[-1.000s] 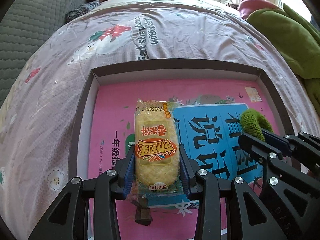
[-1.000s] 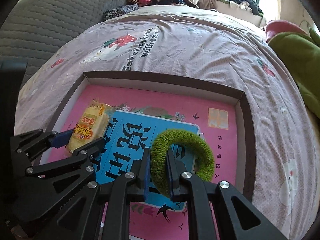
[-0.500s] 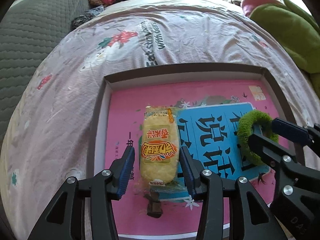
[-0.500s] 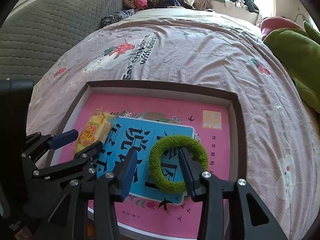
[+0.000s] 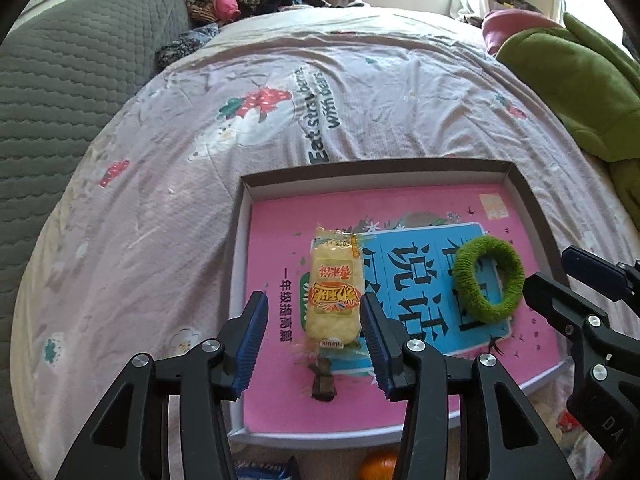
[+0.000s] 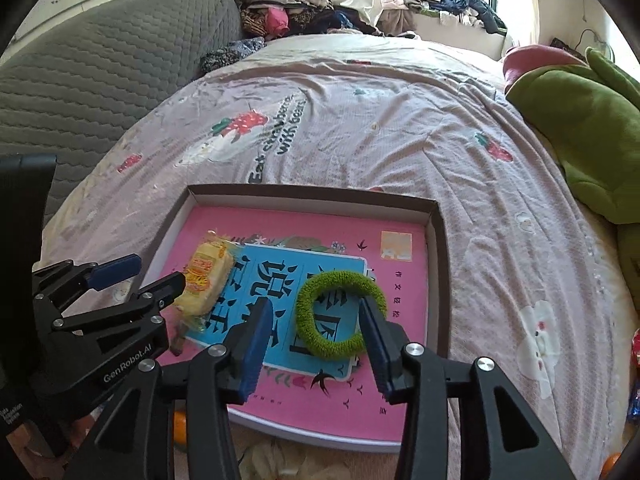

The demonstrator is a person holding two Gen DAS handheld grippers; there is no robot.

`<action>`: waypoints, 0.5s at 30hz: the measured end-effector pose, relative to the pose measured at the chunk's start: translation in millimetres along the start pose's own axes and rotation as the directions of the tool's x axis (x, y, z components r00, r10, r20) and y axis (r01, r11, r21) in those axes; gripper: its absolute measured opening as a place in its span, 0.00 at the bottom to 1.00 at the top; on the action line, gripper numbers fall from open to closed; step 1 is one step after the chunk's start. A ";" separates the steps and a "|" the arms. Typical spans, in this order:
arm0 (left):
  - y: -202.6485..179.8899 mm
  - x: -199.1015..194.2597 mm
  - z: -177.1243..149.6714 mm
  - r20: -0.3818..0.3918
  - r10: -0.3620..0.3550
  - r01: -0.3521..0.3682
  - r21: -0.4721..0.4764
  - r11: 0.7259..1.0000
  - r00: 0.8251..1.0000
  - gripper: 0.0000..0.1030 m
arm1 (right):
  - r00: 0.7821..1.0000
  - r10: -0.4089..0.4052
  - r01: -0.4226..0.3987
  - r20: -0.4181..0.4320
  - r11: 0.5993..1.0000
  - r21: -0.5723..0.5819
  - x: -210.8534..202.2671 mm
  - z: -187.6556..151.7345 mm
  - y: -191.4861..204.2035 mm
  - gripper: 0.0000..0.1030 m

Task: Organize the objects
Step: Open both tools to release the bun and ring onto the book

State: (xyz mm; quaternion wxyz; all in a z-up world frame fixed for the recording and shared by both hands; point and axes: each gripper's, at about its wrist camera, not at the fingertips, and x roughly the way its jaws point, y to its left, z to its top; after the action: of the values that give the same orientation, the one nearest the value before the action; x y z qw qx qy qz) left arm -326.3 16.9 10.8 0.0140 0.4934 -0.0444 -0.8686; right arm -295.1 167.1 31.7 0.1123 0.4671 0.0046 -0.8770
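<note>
Snack packet [image 5: 334,288] lies flat on the pink book [image 5: 400,400] in the box [image 5: 376,168], long axis pointing away from the camera. Left gripper [image 5: 314,322] tilts steeply down over it, fingers [image 5: 252,332] opening, clear of the wrapper. Right gripper [image 6: 314,332] likewise opening, grasping nothing, above the green hair tie [image 6: 340,312].

A yellow, orange-labelled snack packet [image 5: 334,294] lies flat on the pink book [image 5: 400,400] inside a shallow box [image 5: 376,168], lengthwise between the left jaws, which are opening and clear of it. Nearby, a fuzzy green hair tie [image 6: 340,314] rests flat on the book's blue panel, between the opening right jaws, the right one overlapping its rim.
</note>
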 end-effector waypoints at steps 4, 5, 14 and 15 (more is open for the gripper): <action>9.7 -21.6 -6.6 0.024 0.011 -0.010 -0.020 1.000 1.000 0.48 | 1.000 0.001 -0.001 0.026 1.000 -0.002 -21.9 -3.0 4.4 0.51; 12.3 -27.4 -8.2 0.030 0.012 -0.012 -0.024 1.000 0.999 0.49 | 0.999 0.000 0.000 0.035 1.000 -0.004 -28.7 -4.4 5.8 0.51; 36.9 -86.6 -37.9 0.094 -0.036 0.040 -0.048 0.998 0.995 0.49 | 0.990 0.041 -0.037 0.132 0.999 -0.030 -97.0 -27.1 25.6 0.55; 39.1 -92.6 -43.1 0.100 -0.040 0.045 -0.049 0.998 0.994 0.49 | 0.988 0.047 -0.042 0.146 0.999 -0.034 -105.5 -31.3 28.9 0.55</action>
State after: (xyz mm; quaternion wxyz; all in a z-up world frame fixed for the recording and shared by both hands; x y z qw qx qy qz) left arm -242.6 -18.5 71.7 0.0057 0.4500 -0.0123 -0.8929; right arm -206.8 162.8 103.5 0.1390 0.3996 -0.0003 -0.9061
